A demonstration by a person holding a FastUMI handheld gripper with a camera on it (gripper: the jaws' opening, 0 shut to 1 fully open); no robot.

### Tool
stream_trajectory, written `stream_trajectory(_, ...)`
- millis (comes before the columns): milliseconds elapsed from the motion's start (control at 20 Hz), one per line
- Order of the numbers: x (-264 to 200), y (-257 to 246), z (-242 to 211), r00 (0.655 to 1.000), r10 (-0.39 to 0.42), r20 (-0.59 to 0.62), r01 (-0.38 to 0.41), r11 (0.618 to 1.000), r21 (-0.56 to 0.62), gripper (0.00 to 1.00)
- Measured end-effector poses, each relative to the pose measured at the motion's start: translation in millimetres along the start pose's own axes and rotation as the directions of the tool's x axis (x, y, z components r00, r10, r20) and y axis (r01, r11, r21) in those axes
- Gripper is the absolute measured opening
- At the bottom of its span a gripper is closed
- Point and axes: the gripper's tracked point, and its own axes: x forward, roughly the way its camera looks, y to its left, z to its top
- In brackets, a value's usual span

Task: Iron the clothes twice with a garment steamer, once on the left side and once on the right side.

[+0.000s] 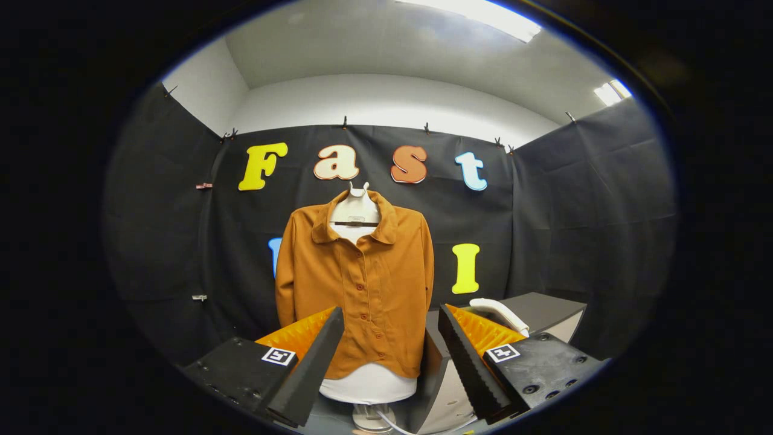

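Garment steamer (pixel 500 312): white, lying on its side on the dark bench (pixel 543 311), to the right of the shirt and level with its lower hem. Long axis roughly horizontal, running away rightward from the shirt, rounded end nearest the shirt. Untouched.

Shirt (pixel 356 284): orange-brown, buttoned, hung upright on a white mannequin form (pixel 368 383), collar up, hem down. Neither side judged steamed yet.

Claw (pixel 389 356): spread wide, empty, holding nothing. Aimed straight at the shirt, lower hem showing between the fingers. Right finger (pixel 468 362) lying just below and before the steamer; left finger (pixel 308 362) on the far side of the shirt from it.

Judgement: steamer off to the right of the claw's line and beyond the fingers. Swing rightward needed first, then closing across the steamer's long axis. Risk: glancing the body and rolling it along the bench.
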Motion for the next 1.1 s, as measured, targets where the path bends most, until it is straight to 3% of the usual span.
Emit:
stream_trajectory(600,30,-44,-10,0.993,-0.115,-0.02,0.114,0.993,-0.003,0.98)
stream_trajectory(1100,147,-186,-27,0.98,-0.192,-0.056,0.191,0.981,-0.013,0.98)
